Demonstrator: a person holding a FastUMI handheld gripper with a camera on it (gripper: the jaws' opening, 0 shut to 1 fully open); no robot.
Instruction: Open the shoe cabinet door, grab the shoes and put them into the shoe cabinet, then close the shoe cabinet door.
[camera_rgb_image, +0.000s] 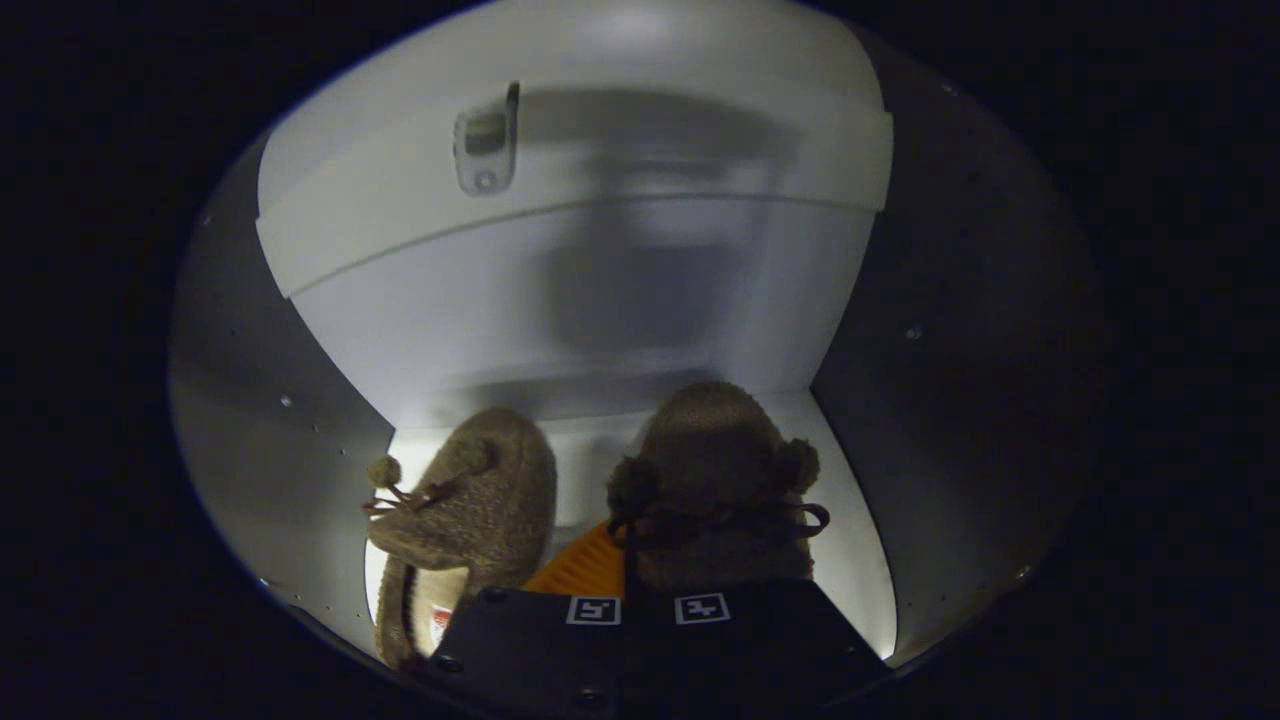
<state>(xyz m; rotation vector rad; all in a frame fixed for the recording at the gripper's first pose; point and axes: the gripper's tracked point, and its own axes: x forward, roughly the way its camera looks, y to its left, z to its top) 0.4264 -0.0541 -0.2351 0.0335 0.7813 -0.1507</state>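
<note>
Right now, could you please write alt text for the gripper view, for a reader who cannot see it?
The gripper reaches into a white shoe cabinet, its fingers close together at the right slipper, a fuzzy brown one with an orange sole. The left slipper lies beside it on the cabinet floor, and a metal hinge sits on the white panel above.

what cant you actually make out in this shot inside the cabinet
- Gripper, gripper view: its fingertips sit behind the black body with the two square markers, so open or shut on the right slipper cannot be told.
- Left slipper: its heel end runs behind the gripper body.
- Orange piece between the slippers: too little shows to name it.
- Cabinet back wall: a dark blurred shadow covers the middle.
- Metal fitting: too small to identify.
</note>
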